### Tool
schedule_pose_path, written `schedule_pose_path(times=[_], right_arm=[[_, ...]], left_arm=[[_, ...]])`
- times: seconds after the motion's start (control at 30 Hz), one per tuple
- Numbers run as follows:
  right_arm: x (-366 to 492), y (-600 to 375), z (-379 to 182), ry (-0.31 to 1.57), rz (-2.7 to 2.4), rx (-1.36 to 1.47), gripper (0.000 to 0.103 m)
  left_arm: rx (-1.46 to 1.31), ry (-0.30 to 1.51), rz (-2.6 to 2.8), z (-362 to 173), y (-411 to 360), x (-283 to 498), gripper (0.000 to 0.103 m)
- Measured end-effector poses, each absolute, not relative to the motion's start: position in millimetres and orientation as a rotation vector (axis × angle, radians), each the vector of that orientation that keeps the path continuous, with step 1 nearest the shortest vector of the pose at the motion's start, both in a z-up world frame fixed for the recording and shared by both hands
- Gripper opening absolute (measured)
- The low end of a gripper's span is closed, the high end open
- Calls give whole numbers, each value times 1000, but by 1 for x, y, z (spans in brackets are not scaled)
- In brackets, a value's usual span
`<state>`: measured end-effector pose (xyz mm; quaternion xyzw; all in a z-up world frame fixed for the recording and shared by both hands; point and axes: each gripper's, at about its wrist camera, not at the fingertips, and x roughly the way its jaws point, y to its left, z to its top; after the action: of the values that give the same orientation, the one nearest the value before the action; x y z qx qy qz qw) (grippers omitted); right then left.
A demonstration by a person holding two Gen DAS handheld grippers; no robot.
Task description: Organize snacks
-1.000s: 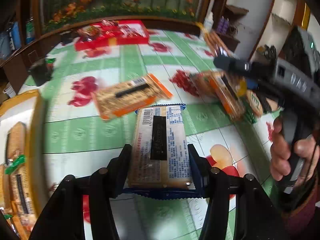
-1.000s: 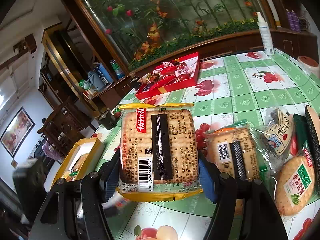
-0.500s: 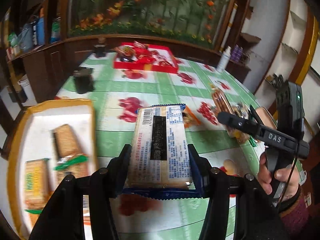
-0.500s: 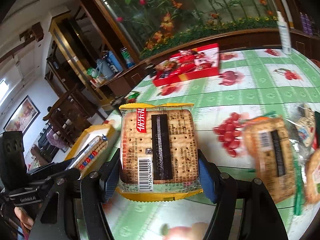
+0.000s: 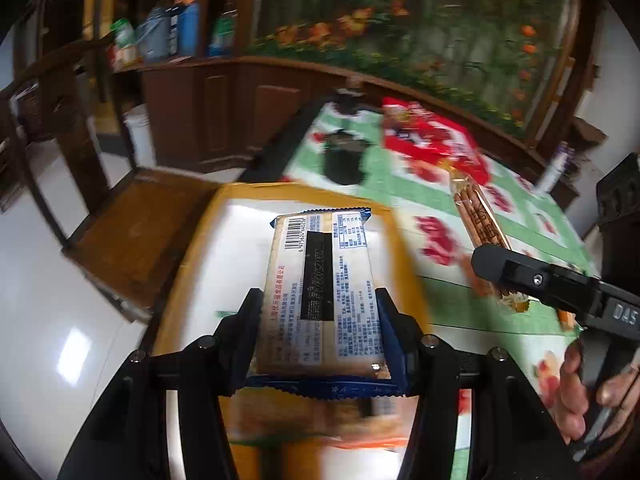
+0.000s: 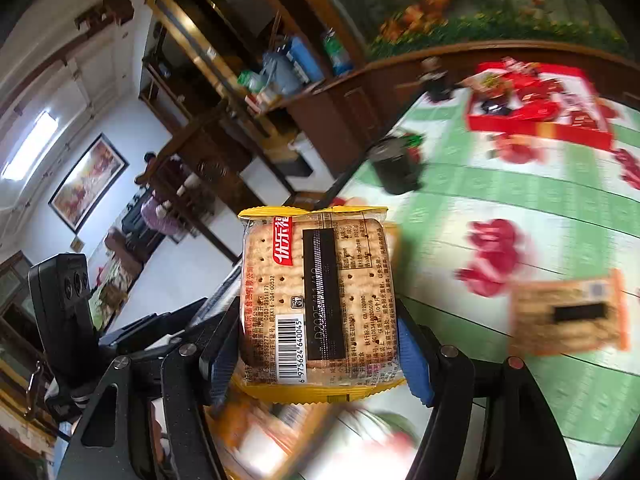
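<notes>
My left gripper (image 5: 320,332) is shut on a blue-edged cracker pack (image 5: 320,280) and holds it above the yellow-rimmed white tray (image 5: 236,216) at the table's left end. My right gripper (image 6: 316,344) is shut on a yellow-edged cracker pack (image 6: 316,296), held above the table near the tray. The right gripper also shows in the left wrist view (image 5: 500,268), with its yellow pack (image 5: 476,216) edge-on. The left gripper's body shows in the right wrist view (image 6: 64,312).
A red box of sweets (image 6: 536,108) and a black cup (image 6: 396,168) stand at the table's far end. An orange cracker pack (image 6: 568,316) lies on the green tablecloth. A wooden chair (image 5: 136,224) stands left of the tray. Blurred packs lie in the tray (image 5: 312,424).
Both grippers have swung left with their packs. The left pack now hangs over the tray, and the right gripper has followed toward the tray's edge.
</notes>
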<state>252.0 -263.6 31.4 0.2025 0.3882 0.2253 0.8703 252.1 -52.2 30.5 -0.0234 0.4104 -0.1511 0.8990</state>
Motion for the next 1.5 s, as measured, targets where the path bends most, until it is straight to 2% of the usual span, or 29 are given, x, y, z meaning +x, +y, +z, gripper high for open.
schedule_pose_path(times=[0.2, 0.6, 0.7, 0.77, 0.97, 1.23, 1.37, 1.5], right_arm=[[296, -221, 8, 906, 460, 397, 74], [324, -199, -18, 977, 391, 350, 75], [321, -199, -15, 964, 384, 336, 76], [317, -203, -10, 958, 403, 352, 76], [284, -224, 9, 884, 465, 389, 76], [215, -317, 12, 800, 408, 489, 76], [177, -384, 11, 740, 248, 484, 76], [147, -468, 9, 695, -10, 485, 75]], left_arm=[[-96, 908, -274, 11, -27, 271, 54], [-112, 938, -266, -5, -19, 277, 55], [-130, 930, -276, -2, -17, 275, 61], [-144, 924, -278, 1, -15, 274, 75], [-152, 882, -310, 19, -23, 256, 75], [-105, 811, -437, 51, -75, 218, 75], [-36, 803, -556, 54, -134, 191, 75], [64, 824, -680, 35, -205, 162, 75]])
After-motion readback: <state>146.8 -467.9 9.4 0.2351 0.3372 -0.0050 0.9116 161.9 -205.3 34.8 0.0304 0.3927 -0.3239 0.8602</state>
